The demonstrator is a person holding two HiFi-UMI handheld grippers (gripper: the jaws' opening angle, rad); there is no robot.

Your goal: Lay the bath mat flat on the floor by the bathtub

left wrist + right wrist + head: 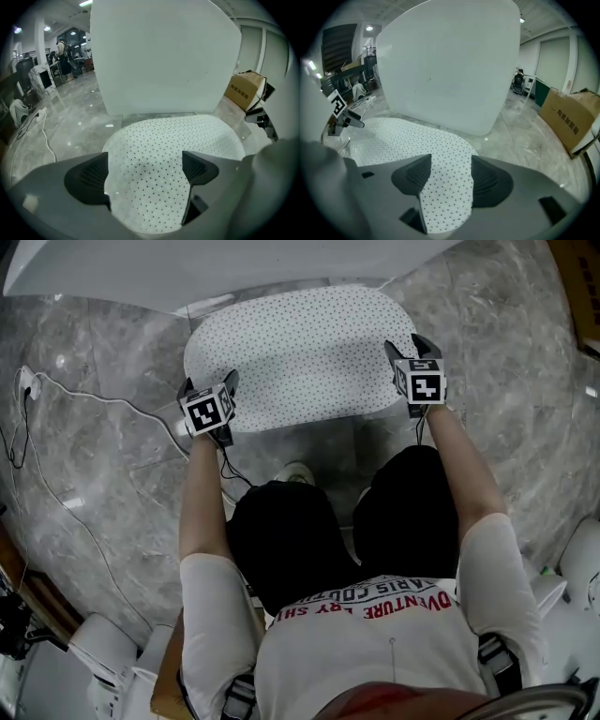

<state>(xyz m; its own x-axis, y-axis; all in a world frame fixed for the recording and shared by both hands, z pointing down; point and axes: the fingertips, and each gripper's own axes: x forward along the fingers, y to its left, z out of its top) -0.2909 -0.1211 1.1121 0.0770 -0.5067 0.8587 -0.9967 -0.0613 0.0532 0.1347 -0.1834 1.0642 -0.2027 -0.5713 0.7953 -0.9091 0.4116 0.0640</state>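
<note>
Bath mat lies spread on the floor right in front of the bathtub. Its far long edge is just beside the tub wall and its near edge is on the side away from the tub, toward my knees. In the head view the dotted white surface looks flat, with no fold or turned-up corner that I can make out.

My left tongs stand wide apart over the mat's near left corner. My right tongs stand just as wide over its right end, a little closer to the tub. Each gripper view shows the mat between the pads, but the pads press on nothing, so both tongs are empty.

I judge the job all but done: the mat is down, by the tub, and spread out. What may be left is to lift both tongs clear without catching an edge. If a closer look shows the mat skewed against the tub wall, I would nudge it square.
</note>
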